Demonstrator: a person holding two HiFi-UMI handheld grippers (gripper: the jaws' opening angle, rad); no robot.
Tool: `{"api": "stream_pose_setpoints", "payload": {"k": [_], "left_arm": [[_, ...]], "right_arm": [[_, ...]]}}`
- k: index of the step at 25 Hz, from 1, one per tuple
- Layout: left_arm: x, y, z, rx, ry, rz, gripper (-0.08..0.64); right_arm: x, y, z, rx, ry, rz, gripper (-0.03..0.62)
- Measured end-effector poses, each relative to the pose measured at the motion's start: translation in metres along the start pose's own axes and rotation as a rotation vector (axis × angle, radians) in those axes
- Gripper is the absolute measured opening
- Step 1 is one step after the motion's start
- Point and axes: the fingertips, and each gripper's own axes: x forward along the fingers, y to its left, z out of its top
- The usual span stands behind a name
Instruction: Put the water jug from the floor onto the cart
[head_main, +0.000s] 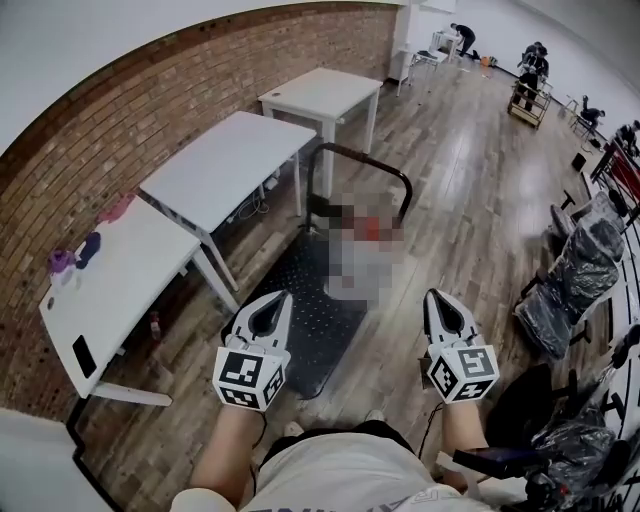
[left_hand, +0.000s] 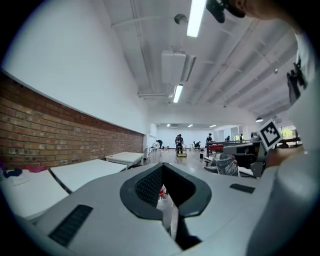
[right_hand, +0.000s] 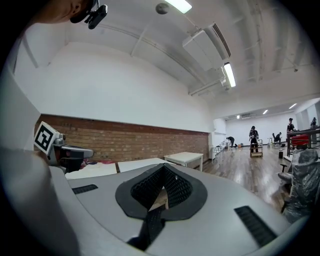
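Observation:
The cart (head_main: 300, 320) is a black flat deck with a dark push handle (head_main: 365, 160) at its far end. The water jug (left_hand: 164, 202), pale and translucent with a red cap, shows through the left gripper's jaw gap. In the head view a blurred patch covers that spot near the handle, so I cannot tell whether it stands on the deck or the floor. My left gripper (head_main: 272, 302) (left_hand: 162, 167) hovers over the deck's near end, shut and empty. My right gripper (head_main: 443, 300) (right_hand: 163, 171) hangs over the wooden floor right of the cart, also shut and empty.
Three white tables (head_main: 225, 165) line the brick wall (head_main: 60, 180) on the left, close to the cart's left side. Plastic-wrapped chairs (head_main: 570, 285) stand at the right. Several people (head_main: 530, 70) work at the room's far end.

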Motion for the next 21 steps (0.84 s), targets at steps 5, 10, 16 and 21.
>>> {"api": "stream_pose_setpoints", "payload": {"k": [5,10,16,21], "left_arm": [[-0.021,0.028,-0.001,-0.01,-0.016,0.049,0.0],[-0.022,0.032,0.0,-0.02,-0.022,0.07,0.0],[-0.014,0.026,-0.001,-0.048,-0.024,0.074,0.0],[-0.01,0.023,-0.005,-0.062,-0.013,0.074,0.0]], "right_arm": [[0.01,0.026,-0.008,-0.01,0.013,0.019,0.002],[0.018,0.026,-0.006,-0.023,0.022,0.033,0.002],[0.024,0.015,-0.006,-0.035,0.041,0.036,0.002],[0.024,0.01,-0.009,-0.038,0.053,0.046,0.002]]}}
